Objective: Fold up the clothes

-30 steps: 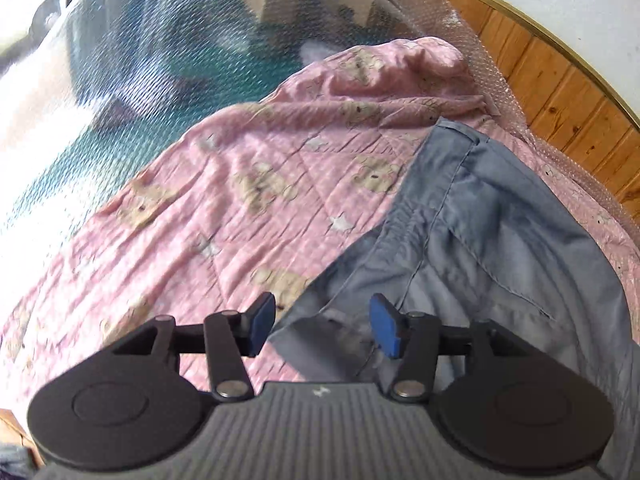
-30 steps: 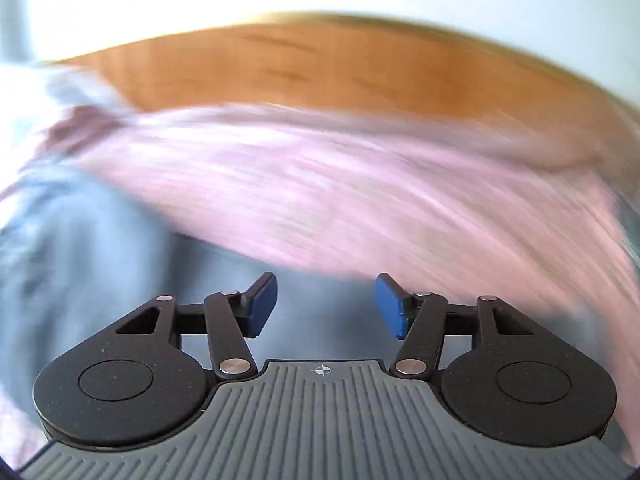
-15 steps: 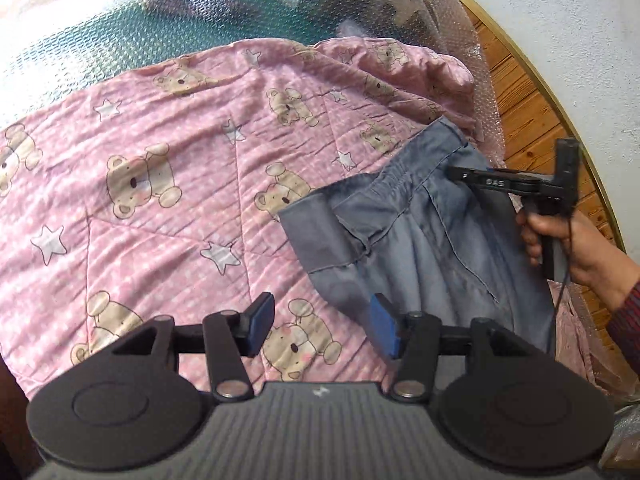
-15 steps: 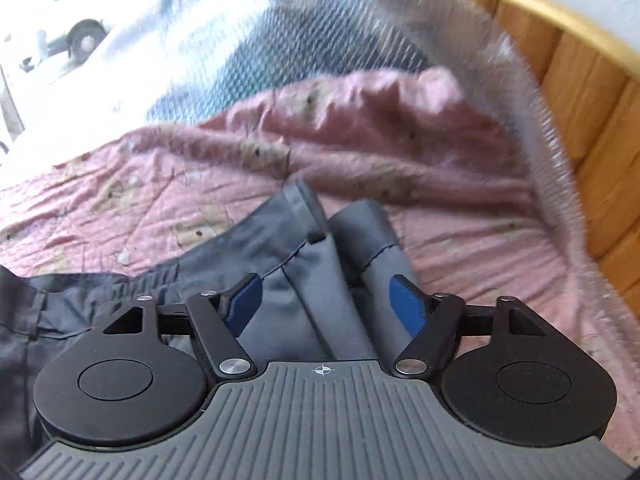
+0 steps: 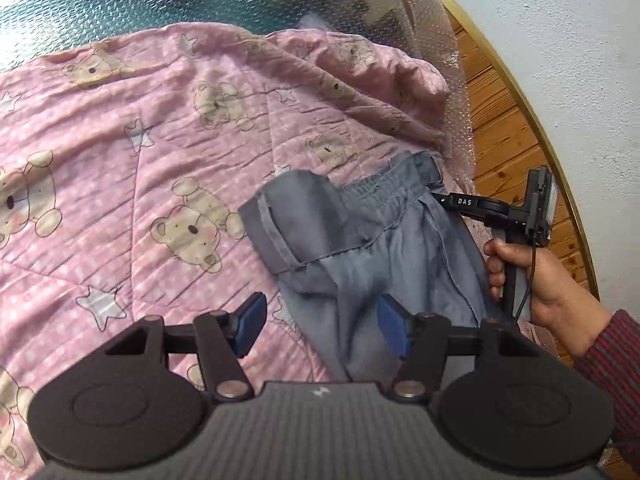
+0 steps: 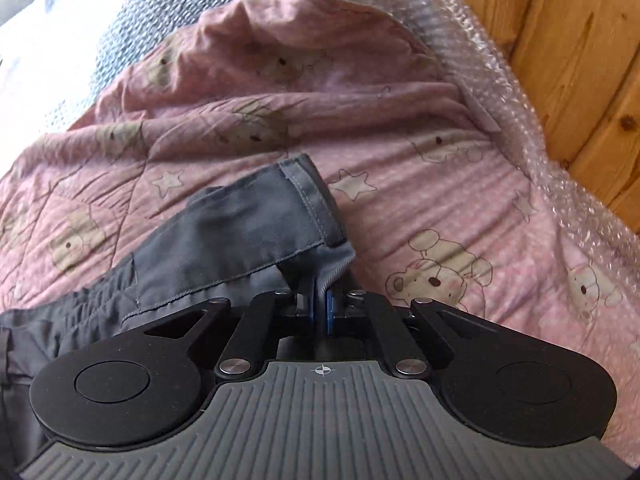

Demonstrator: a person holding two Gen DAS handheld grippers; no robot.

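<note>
Right wrist view: the grey trousers (image 6: pixel 224 236) lie on the pink bear-print quilt (image 6: pixel 460 200), their folded waistband corner reaching from the middle of the view toward 9 o'clock. The right gripper (image 6: pixel 320 308) has its blue pads nearly together and closing, with the corner of the grey cloth pinched between them; half a second ago those pads stood wide apart over the same corner, and a second ago this view was only a blur of pink and grey.

In the left wrist view the trousers (image 5: pixel 360 240) sit at the centre, running down toward 6 o'clock. The left gripper (image 5: pixel 320 326) is open and opening wider than before; the trouser leg lies between the pads, neither pad pressing it. A second ago the trousers filled the right side of this view. At 3 o'clock a hand (image 5: pixel 536 280) in a striped sleeve holds the right gripper's handle. Bubble wrap (image 5: pixel 432 40) edges the quilt at 1 o'clock, beside wooden panelling (image 5: pixel 504 136).
</note>
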